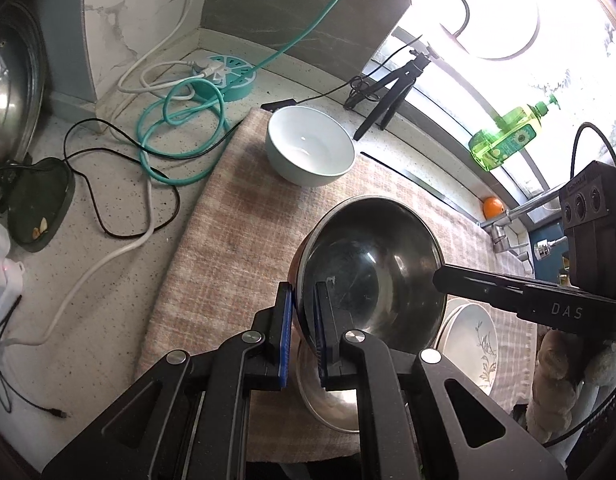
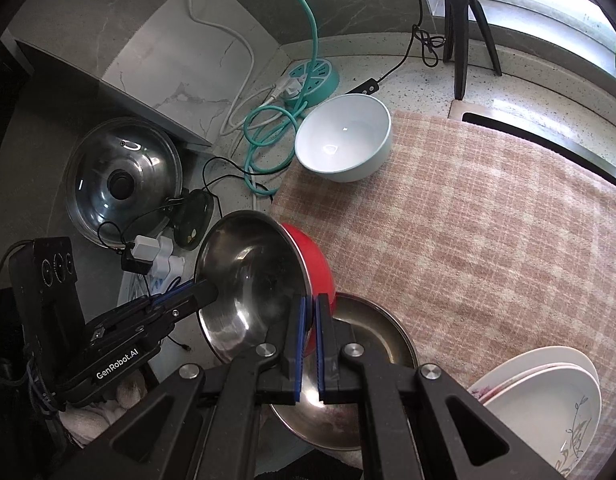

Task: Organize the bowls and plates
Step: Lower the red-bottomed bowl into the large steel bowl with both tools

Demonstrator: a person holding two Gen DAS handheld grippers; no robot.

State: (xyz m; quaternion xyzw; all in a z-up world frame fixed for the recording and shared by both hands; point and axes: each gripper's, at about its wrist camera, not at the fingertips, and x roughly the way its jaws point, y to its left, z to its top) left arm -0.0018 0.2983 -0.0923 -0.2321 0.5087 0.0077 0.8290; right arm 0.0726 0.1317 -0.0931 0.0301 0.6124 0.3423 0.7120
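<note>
Both the left gripper and right gripper clamp a steel bowl, red outside, above the checked cloth on a speckled counter.

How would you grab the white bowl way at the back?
Pinch the white bowl by its thin rim, one finger inside and one outside. It stands upright and open, so come from above, at the near edge over the checked cloth, away from the teal cable.

Left black two-finger gripper with blue pads pinched shut on a rim, angled steeply downward, right black two-finger gripper likewise clamped, facing it from the opposite side
</note>
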